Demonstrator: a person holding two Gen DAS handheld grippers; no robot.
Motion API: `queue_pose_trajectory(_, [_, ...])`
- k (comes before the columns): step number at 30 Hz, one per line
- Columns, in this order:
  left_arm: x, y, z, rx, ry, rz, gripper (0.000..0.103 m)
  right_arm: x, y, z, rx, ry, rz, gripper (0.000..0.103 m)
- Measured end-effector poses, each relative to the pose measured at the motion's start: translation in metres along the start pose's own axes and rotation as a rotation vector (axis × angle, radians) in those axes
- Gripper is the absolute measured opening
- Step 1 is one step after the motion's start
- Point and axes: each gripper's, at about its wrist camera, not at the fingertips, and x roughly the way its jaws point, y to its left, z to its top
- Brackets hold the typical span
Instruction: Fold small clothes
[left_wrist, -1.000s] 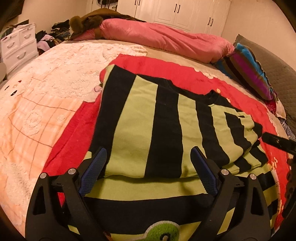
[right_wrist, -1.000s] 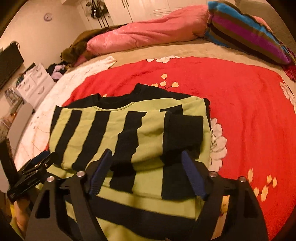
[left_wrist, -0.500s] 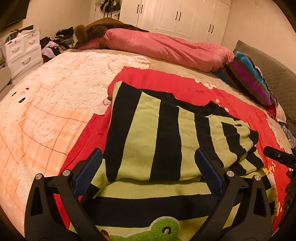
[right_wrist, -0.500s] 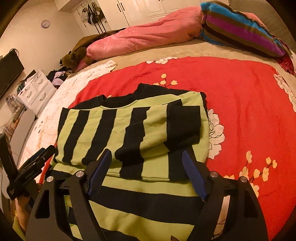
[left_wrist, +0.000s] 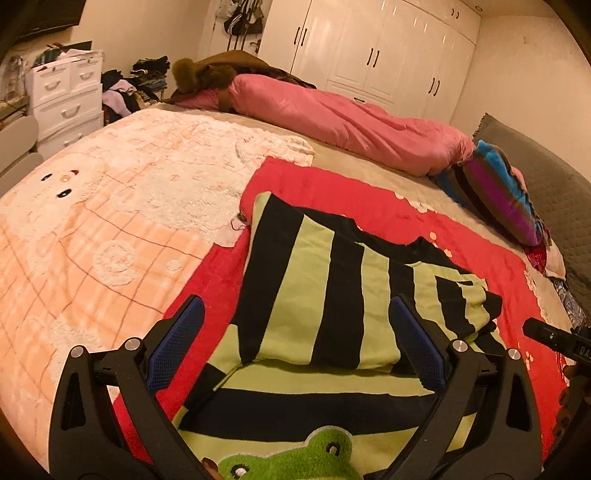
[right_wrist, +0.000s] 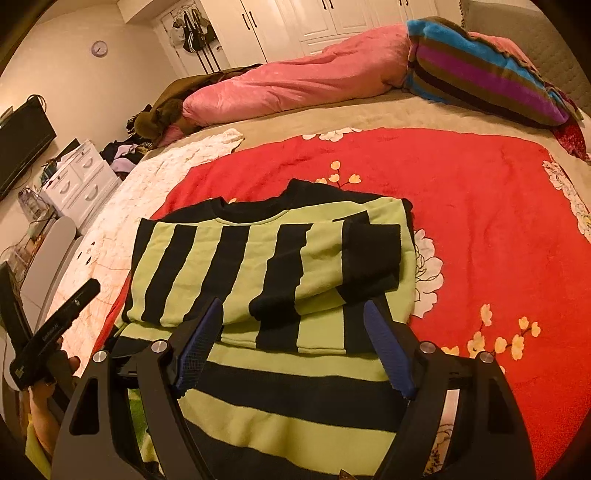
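Observation:
A small black and lime-green striped sweater (left_wrist: 321, 295) lies flat on the red blanket (left_wrist: 424, 221), sleeves folded across its body. It also shows in the right wrist view (right_wrist: 258, 266), with a black cuff (right_wrist: 371, 254) lying on top at the right. A green frog patch (left_wrist: 291, 459) is on its near part. My left gripper (left_wrist: 295, 343) is open and empty above the sweater's near left part. My right gripper (right_wrist: 295, 343) is open and empty above its near right part. Neither touches the cloth.
The red blanket (right_wrist: 480, 206) and a peach blanket (left_wrist: 92, 229) cover the bed. A pink duvet (left_wrist: 351, 122) and a striped pillow (right_wrist: 480, 74) lie at the far side. White drawers (left_wrist: 66, 96) and wardrobes (left_wrist: 369, 55) stand beyond.
Both grippers have pulled back and risen from the sweater, so more of the bed and room shows. The sweater has not moved.

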Motion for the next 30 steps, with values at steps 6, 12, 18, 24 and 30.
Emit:
queue_pose_trajectory(6, [-0.026, 0.003, -0.001, 0.032, -0.008, 0.028, 0.094, -0.014, 0.001, -0.008, -0.031, -0.001, 0.000, 0.078])
queue_pose_trajectory(12, [-0.046, 0.015, -0.010, 0.050, 0.028, 0.054, 0.094, -0.026, -0.005, -0.020, -0.039, 0.008, -0.009, 0.078])
queue_pose_trajectory(18, [-0.057, 0.024, -0.025, 0.070, 0.098, 0.068, 0.094, -0.039, -0.010, -0.034, -0.045, 0.024, -0.008, 0.078])
queue_pose_trajectory(24, [-0.068, 0.033, -0.042, 0.070, 0.169, 0.044, 0.094, -0.054, -0.013, -0.052, -0.047, 0.039, -0.008, 0.078])
queue_pose_trajectory(30, [-0.082, 0.044, -0.058, 0.090, 0.214, 0.097, 0.094, -0.068, -0.016, -0.074, -0.049, 0.048, -0.016, 0.098])
